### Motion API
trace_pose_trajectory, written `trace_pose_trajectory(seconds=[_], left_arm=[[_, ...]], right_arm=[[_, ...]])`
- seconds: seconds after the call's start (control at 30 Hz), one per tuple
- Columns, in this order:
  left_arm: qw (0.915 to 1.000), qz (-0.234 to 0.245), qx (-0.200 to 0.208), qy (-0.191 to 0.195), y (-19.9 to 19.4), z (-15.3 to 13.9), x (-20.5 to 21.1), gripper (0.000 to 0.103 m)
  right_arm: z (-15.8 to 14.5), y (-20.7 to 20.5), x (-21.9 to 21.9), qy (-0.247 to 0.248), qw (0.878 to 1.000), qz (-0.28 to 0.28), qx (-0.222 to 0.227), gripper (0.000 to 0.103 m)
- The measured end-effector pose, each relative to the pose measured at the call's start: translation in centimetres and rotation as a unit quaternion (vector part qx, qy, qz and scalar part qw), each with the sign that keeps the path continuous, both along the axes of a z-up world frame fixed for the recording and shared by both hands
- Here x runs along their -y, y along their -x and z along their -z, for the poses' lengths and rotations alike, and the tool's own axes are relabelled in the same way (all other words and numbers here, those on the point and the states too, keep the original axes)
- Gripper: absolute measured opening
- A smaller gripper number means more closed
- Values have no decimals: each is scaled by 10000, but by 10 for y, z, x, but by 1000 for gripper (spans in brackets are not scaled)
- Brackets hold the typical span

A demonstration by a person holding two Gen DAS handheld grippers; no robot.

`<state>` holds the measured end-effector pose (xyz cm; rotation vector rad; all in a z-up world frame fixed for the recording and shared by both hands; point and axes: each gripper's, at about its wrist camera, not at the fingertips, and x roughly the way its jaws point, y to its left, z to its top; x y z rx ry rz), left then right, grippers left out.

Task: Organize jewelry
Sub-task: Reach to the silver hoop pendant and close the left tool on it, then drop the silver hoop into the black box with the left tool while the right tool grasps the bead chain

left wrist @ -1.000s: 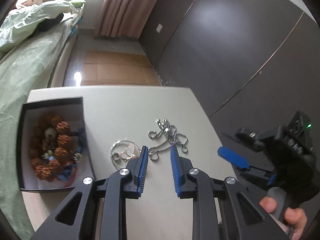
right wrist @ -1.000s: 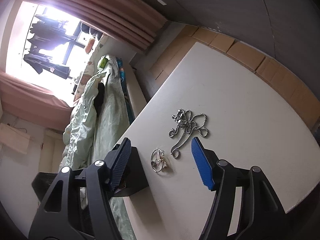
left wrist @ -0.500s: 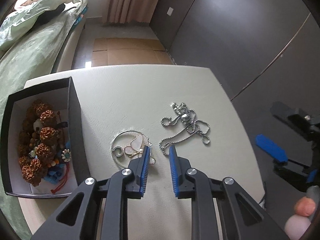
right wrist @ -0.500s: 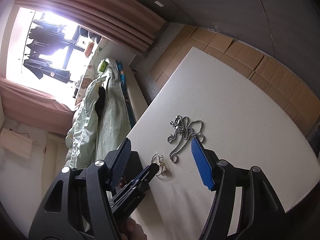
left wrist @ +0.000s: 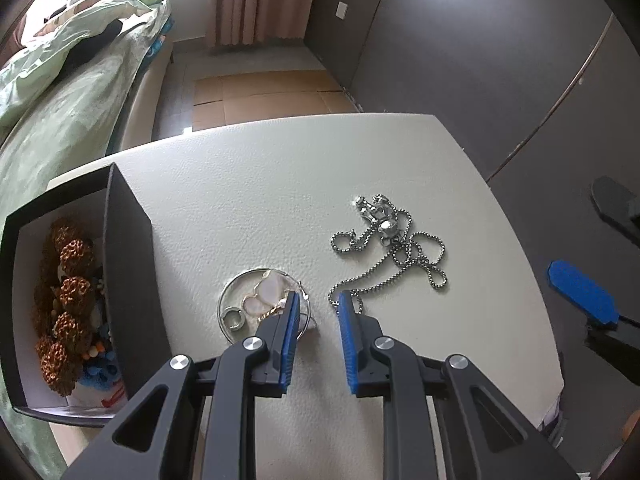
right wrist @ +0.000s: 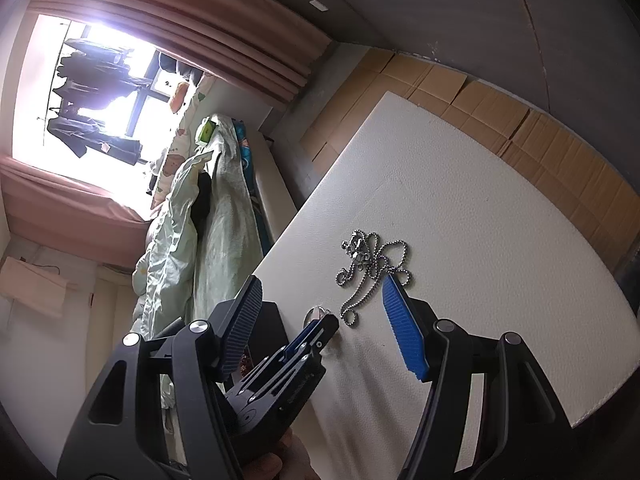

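A silver ball-chain necklace (left wrist: 390,248) with a pendant lies tangled on the white table (left wrist: 248,184); it also shows in the right wrist view (right wrist: 370,268). A thin silver hoop with a pink pendant and a ring (left wrist: 260,304) lies left of it. My left gripper (left wrist: 318,300) is open and empty, its left finger over the hoop's right edge, its right finger at the chain's end. My right gripper (right wrist: 320,300) is wide open and empty, off the table's right side. The left gripper shows in the right wrist view (right wrist: 316,332).
A black open box (left wrist: 128,264) with brown bumpy beads and blue beads (left wrist: 68,300) stands at the table's left edge. A bed with green bedding (left wrist: 68,80) is beyond it. Cardboard sheets (left wrist: 260,92) cover the floor. Dark wardrobe doors (left wrist: 480,60) stand at the right.
My left gripper has moved forward and down over the table, close to the hoop and the chain's end. It has entered the right wrist view. The right gripper has stayed wide open.
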<state>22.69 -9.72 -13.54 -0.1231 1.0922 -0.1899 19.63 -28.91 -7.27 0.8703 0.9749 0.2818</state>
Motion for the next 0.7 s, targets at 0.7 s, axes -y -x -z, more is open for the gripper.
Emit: trace_pose_trajectory(seconds=[0.7], left_arm=[[9987,-80,-233,438,-6,5,-10,0]], right_arm=[[1,2,-11,109,9999,-88,-34,64]])
